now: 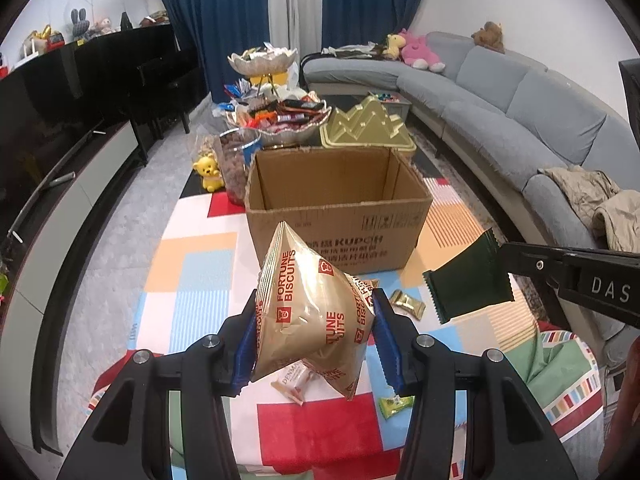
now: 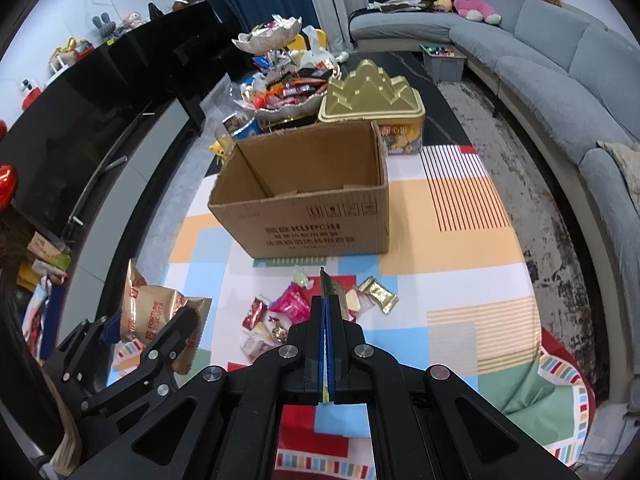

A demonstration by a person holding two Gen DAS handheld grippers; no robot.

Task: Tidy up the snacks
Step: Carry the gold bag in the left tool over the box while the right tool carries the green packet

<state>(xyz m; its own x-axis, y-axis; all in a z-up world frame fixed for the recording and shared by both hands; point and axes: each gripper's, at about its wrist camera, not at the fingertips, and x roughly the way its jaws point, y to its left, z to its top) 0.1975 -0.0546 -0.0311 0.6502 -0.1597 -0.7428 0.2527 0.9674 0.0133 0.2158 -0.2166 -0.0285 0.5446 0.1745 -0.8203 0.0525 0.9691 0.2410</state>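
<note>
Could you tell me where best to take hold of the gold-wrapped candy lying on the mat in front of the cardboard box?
Probably across the narrow middle of the gold-wrapped candy, coming straight down. It lies flat on the patterned mat, apart from the cardboard box, with open mat on its right; a white packet crowds its left end.

We see a puffed gold biscuit bag (image 1: 316, 312), printed in red with "FORTUNE BISCUITS", raised above the patchwork cloth and pinched at both sides. A flat dark-green sachet (image 1: 468, 276) with serrated ends hangs tilted to its right. Behind both stands an open brown cardboard box (image 1: 340, 200), upright. We count small loose wrapped snacks (image 2: 296, 304), pink, red and gold, scattered before the box.
</note>
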